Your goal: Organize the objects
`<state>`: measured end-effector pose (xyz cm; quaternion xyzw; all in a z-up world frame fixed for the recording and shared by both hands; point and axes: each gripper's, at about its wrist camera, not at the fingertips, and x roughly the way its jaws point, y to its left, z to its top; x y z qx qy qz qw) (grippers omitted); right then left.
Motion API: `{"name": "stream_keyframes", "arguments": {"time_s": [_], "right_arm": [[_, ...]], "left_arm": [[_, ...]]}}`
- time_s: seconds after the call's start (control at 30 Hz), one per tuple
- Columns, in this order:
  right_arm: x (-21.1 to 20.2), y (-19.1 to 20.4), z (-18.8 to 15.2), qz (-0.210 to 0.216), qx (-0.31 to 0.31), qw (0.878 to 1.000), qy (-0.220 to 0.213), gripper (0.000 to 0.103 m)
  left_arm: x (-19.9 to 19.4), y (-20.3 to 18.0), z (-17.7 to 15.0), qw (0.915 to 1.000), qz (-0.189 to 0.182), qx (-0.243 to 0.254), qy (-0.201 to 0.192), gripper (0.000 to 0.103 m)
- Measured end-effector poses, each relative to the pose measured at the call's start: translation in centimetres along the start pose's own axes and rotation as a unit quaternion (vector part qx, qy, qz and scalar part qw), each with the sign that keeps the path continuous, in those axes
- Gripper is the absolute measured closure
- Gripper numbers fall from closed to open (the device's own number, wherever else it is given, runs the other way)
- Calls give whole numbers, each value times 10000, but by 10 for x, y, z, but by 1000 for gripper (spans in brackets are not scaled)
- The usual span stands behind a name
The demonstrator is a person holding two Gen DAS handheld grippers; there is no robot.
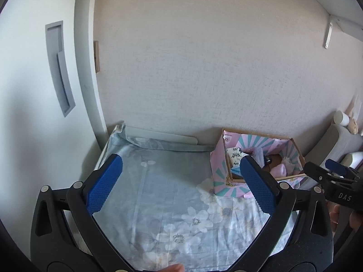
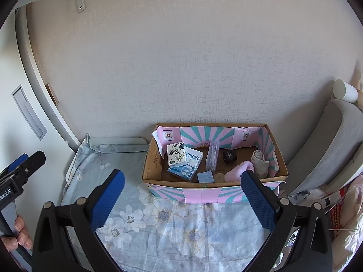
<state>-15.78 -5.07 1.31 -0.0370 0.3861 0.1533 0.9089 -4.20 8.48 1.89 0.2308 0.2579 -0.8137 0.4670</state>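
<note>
Two handheld grippers hover above a bed spread with a pale blue floral sheet [image 2: 172, 224], both with their blue-padded fingers spread wide and nothing between them. The right gripper [image 2: 182, 182] faces an open cardboard box [image 2: 151, 158] that stands against the textured wall [image 2: 192, 68], just past its fingertips and closer to the right finger than the left. The box's flaps, printed with pink and teal rays, fold outward over its front. Inside, from the left-finger side across, lie a white tissue pack [image 2: 176, 154] leaning on a blue-and-white tissue pack [image 2: 189, 165], a clear plastic sleeve [image 2: 212, 156] standing on end, a small blue card [image 2: 205, 177], a round tan lid [image 2: 219, 177], a black cylindrical lens-like piece [image 2: 229, 156], a pink fluffy cloth [image 2: 240, 169] partly behind the right fingertip, and a rolled beige sock [image 2: 260, 162] against the box's far-right wall. Beyond the right finger rise a grey padded headboard [image 2: 329, 149] and a white cup [image 2: 344, 93]. The left gripper [image 1: 180, 166] hangs over bare sheet, the same box [image 1: 217, 158] lying past its right fingertip. In the left wrist view the other gripper shows at the right edge; in the right wrist view a hand [image 2: 21, 233] grips the left gripper's handle at the left edge. A white cabinet door [image 1: 34, 68] stands beyond the left finger.
</note>
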Motion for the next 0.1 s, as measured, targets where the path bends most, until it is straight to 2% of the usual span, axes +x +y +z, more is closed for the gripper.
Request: {"name": "stream_keyframes", "arguments": {"time_s": [0.1], "right_arm": [[0, 0, 0, -25, -2, 10000, 0, 1]], "left_arm": [[0, 2, -1, 9999, 102, 50, -12, 0]]}}
